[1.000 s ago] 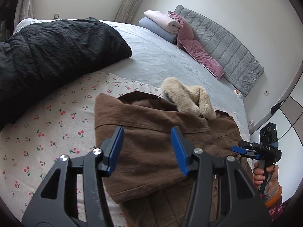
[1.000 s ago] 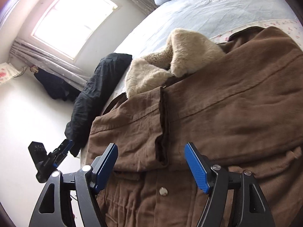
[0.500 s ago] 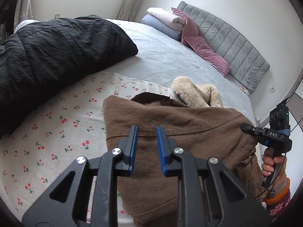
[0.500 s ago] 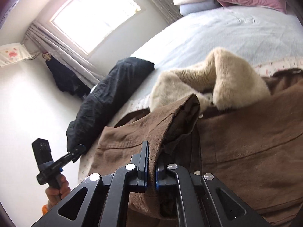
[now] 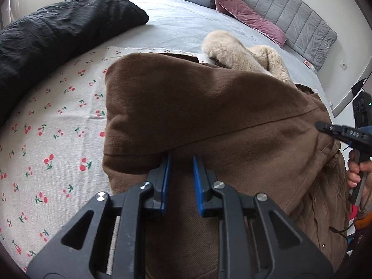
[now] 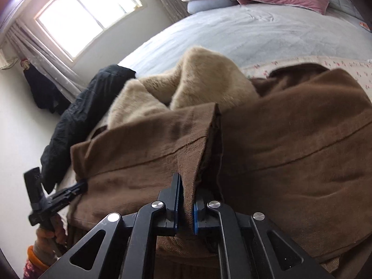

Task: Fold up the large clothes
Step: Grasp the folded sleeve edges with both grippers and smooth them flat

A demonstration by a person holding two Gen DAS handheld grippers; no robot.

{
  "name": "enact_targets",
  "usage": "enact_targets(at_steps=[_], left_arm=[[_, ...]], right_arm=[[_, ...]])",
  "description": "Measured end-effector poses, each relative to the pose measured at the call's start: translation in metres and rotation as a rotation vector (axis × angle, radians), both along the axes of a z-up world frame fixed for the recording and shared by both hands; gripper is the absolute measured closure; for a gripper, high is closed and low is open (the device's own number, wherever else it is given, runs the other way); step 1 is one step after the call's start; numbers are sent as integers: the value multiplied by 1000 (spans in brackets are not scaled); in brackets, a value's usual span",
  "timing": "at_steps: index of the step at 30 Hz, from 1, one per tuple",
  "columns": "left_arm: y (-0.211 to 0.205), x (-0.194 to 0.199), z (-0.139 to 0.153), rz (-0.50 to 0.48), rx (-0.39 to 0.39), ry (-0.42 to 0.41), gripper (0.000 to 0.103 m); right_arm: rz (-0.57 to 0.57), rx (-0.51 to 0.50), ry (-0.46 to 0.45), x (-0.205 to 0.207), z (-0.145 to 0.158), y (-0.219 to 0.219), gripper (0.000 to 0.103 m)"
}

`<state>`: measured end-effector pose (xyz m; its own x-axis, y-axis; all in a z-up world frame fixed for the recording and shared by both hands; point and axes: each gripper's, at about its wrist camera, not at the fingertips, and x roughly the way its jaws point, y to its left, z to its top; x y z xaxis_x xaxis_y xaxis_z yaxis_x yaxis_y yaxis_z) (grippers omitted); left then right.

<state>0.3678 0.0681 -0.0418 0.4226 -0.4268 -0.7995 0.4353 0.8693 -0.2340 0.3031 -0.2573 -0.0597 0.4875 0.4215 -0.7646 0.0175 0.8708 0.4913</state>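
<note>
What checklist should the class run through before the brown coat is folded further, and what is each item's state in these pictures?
1. Right gripper pinching a brown coat edge: ok; jaws just reopened slightly.
2. Left gripper clamped on the coat: cannot tell, tips hidden under a fold.
3. Cherry-print sheet bare beside the coat: ok.
4. Fur collar tucked flat: not ok, bunched up.
5. Black quilt apart from the coat: ok.

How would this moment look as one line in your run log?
task: fold brown coat | left gripper: shut on coat | right gripper: shut on coat | surface: cherry-print sheet
</note>
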Motion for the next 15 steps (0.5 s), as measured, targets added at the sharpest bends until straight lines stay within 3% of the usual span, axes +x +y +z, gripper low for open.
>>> enact_targets(at_steps=[1, 3, 8, 11, 15], left_arm=[[2, -1, 5, 0, -3, 1, 81], [8, -2, 20, 2, -13, -25, 81], [15, 16, 48, 49, -24, -115, 81], [6, 38, 47, 86, -57, -103, 81], [-13, 55, 23, 99, -41, -82, 81]], right_arm=[[-8, -12, 21, -2, -6, -3, 81], [-39, 0, 14, -7, -5, -12, 79], [-64, -67, -141, -5, 37, -8, 76], [-43, -103, -175, 16, 45, 15, 76], [-4, -170, -140, 37, 16, 41, 76]])
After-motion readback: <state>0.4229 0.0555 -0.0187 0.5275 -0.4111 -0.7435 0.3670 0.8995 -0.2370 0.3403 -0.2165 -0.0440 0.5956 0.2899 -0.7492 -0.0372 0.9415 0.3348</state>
